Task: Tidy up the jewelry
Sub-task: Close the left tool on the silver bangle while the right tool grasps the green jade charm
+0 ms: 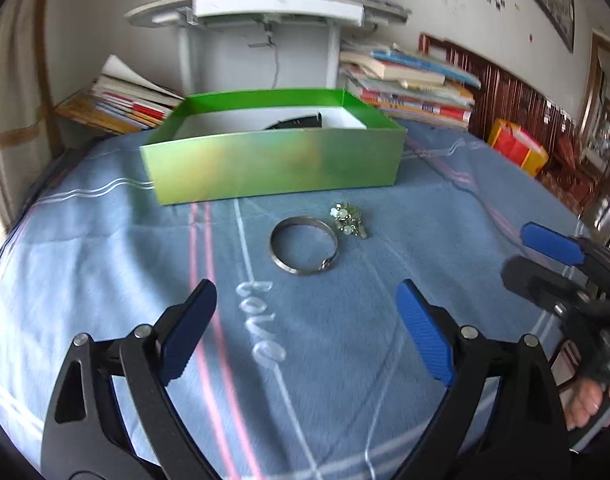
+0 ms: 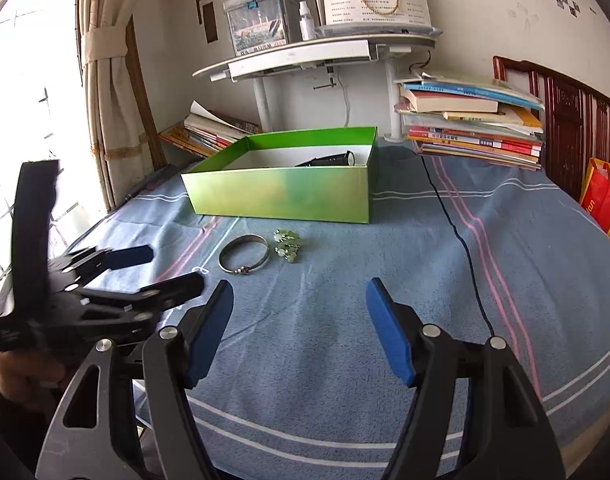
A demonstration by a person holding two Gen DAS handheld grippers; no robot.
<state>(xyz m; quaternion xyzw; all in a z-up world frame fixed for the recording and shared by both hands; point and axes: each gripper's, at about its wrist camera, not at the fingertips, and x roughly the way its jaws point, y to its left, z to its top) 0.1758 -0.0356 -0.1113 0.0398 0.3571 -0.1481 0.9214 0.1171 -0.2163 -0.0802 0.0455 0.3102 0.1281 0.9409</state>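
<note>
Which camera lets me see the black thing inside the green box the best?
The right wrist view. There the black thing lies sharp along the green box's floor, one round end showing. In the left wrist view it is blurred, and the box's near wall mostly hides it.

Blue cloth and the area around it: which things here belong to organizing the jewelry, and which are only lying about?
Belong to the job:
- silver bangle
- green bead jewelry
- green box, with a dark item already inside
- left tongs and right tongs, both open and empty

Just lying about:
- book stacks
- black cable
- red and yellow bag
</note>
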